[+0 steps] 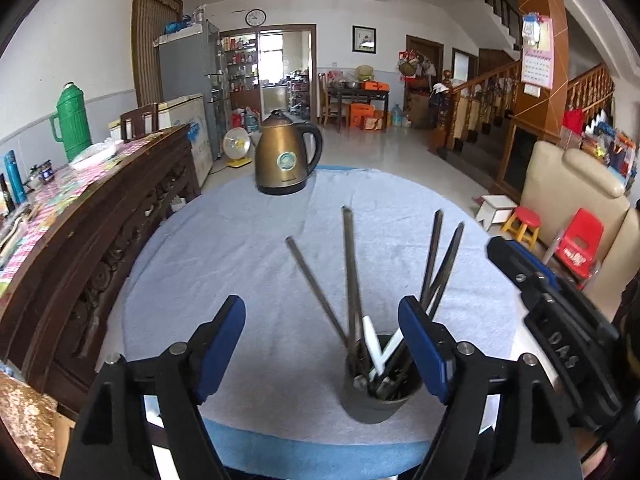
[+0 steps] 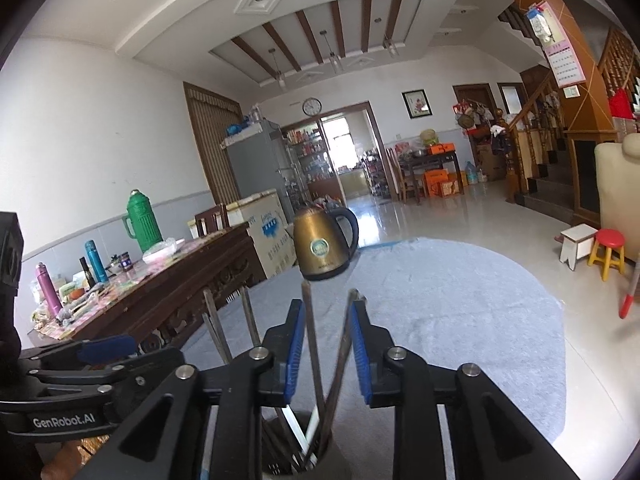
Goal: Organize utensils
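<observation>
We judge the utensils are already in, so the step in hand is letting go cleanly. The chopsticks (image 1: 352, 264) stand fanned in the dark cup (image 1: 380, 392) near the front edge of the blue cloth (image 1: 240, 240). Our left gripper (image 1: 322, 340) stands wide open, holding nothing, the cup just ahead of its right finger. Our right gripper (image 2: 325, 354) is partly open (two sticks rise between its pads, untouched as far as we can tell). We should draw both back straight, lest a pad snag a leaning stick and tip the cup. The brass kettle (image 1: 286, 154) stands well apart, no obstacle
</observation>
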Motion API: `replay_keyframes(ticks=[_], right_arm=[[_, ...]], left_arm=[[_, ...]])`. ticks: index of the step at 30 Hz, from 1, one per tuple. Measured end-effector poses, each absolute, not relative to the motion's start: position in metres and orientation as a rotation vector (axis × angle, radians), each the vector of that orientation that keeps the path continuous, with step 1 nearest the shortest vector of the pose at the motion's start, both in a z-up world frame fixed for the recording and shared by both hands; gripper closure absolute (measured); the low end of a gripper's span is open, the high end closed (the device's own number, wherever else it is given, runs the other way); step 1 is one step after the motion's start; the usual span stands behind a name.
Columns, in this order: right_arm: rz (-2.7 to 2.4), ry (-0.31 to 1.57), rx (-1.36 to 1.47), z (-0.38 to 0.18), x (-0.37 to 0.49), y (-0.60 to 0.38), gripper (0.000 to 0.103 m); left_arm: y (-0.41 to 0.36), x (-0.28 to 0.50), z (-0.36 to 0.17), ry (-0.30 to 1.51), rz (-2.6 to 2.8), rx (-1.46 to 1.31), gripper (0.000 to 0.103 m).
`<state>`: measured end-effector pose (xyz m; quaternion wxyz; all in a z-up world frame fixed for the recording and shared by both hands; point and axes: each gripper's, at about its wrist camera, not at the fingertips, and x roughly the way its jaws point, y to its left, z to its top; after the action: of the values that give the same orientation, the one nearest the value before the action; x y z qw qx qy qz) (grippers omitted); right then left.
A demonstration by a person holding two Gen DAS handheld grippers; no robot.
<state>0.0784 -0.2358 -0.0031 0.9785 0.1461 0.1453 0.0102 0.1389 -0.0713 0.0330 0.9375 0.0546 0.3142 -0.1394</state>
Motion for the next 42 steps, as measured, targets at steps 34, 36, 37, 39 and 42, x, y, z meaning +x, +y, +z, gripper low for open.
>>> replay_keyframes(ticks=[34, 36, 37, 39, 42], right_arm=[[-0.041, 0.628, 0.234, -0.012, -0.005, -0.205, 0.039], [-0.042, 0.619, 0.224, -0.009, -0.011, -0.203, 0.039], [-0.046, 0.612, 0.215, -0.007, -0.015, -0.201, 0.039], [-0.058, 0.598, 0.188, -0.005, -0.023, -0.197, 0.038], [-0.054, 0.591, 0.178, -0.002, -0.029, -0.193, 0.038]], left_arm=[[-0.022, 0.068, 0.006, 0.684, -0.004, 0.218, 0.019], [-0.023, 0.063, 0.005, 0.690, -0.006, 0.215, 0.019], [-0.023, 0.060, 0.004, 0.694, -0.008, 0.215, 0.019], [-0.023, 0.054, 0.002, 0.701, -0.013, 0.218, 0.019], [-0.026, 0.047, 0.002, 0.702, -0.026, 0.223, 0.019]])
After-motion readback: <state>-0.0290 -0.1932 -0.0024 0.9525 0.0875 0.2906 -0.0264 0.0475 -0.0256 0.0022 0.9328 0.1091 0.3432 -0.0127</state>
